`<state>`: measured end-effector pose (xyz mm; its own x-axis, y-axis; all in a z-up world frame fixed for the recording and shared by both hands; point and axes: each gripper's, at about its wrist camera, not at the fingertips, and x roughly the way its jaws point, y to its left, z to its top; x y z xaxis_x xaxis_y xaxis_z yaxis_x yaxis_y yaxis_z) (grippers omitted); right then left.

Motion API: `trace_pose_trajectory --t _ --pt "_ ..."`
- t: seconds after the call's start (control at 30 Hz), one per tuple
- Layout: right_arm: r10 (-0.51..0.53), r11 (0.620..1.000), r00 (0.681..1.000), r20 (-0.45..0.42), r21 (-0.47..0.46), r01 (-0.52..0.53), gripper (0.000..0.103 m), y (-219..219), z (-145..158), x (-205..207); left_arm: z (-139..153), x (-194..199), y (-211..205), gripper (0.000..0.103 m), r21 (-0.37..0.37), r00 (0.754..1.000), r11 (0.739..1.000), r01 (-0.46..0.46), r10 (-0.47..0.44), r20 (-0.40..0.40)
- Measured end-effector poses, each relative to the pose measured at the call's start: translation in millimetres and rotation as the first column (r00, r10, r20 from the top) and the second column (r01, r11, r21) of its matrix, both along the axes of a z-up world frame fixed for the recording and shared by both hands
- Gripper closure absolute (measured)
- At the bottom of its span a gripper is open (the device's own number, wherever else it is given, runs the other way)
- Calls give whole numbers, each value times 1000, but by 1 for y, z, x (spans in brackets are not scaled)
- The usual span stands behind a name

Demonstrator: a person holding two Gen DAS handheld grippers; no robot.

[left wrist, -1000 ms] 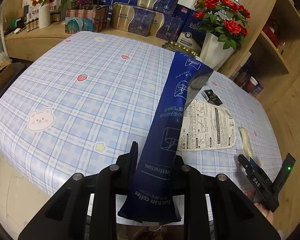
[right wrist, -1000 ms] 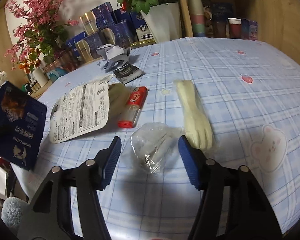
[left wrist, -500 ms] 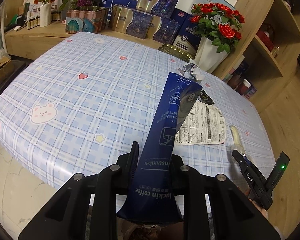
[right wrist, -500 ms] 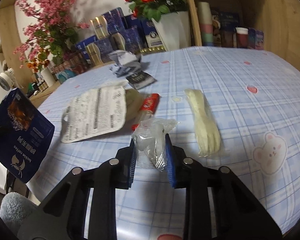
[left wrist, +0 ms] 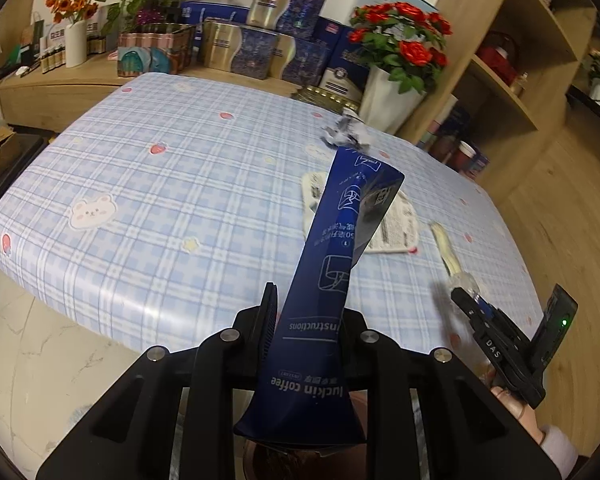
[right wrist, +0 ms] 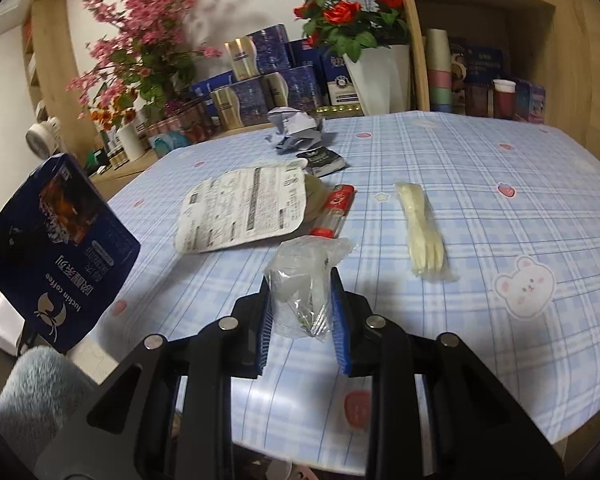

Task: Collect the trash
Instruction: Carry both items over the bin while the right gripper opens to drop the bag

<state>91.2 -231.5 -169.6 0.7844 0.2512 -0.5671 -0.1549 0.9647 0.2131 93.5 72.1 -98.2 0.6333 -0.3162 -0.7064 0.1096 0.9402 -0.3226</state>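
My left gripper (left wrist: 306, 312) is shut on a dark blue luckin coffee pouch (left wrist: 340, 248) and holds it off the near edge of the table; the pouch also shows in the right wrist view (right wrist: 60, 248). My right gripper (right wrist: 300, 292) is shut on a crumpled clear plastic wrapper (right wrist: 304, 276), lifted just above the table. On the blue plaid tablecloth (right wrist: 500, 160) lie a white printed package (right wrist: 244, 208), a red-capped tube (right wrist: 334, 210), a cream plastic fork in a sleeve (right wrist: 420, 228), a small black sachet (right wrist: 322, 160) and crumpled paper (right wrist: 296, 126).
A white vase of red roses (right wrist: 376, 76), blue and gold gift boxes (right wrist: 268, 84) and pink flowers (right wrist: 140, 48) line the far edge. A wooden shelf unit (right wrist: 500, 40) stands at the right. Floor lies below the table's near edge (left wrist: 40, 352).
My right gripper closed on the clear wrapper and lifted it off the table. My left gripper pulled back from the table with the pouch.
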Motion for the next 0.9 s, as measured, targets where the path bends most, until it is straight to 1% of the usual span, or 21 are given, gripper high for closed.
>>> trace_pose_trajectory --t 0.2,0.33,0.47,0.53,0.67,0.73,0.83,0.9 --pt "35 999 999 4 -36 -35 75 4 3 -32 -9 -27 -6 80 -15 999 999 38 -38 -8" --pt "74 996 997 -32 -56 -76 75 11 -6 -53 -15 -47 -8 80 -18 999 998 52 -52 -3" --pt "160 980 984 -73 -106 -167 75 25 -17 -75 -27 -66 -10 80 -20 997 997 76 -76 -14" --pt "202 970 974 -103 -113 -213 75 30 -25 -83 -34 -75 -8 80 -29 997 997 75 -75 -23" --pt "291 934 939 -186 -156 -320 75 47 -46 -98 -46 -88 -1 80 -45 997 997 60 -61 -37" --pt "332 913 913 -235 -164 -374 75 56 -57 -102 -49 -91 0 80 -49 997 997 54 -56 -43" --pt "380 883 869 -316 -156 -443 75 68 -73 -99 -53 -96 2 80 -56 998 997 47 -50 -50" --pt "413 862 831 -372 -136 -489 75 77 -84 -97 -56 -98 3 80 -60 997 997 43 -47 -55"
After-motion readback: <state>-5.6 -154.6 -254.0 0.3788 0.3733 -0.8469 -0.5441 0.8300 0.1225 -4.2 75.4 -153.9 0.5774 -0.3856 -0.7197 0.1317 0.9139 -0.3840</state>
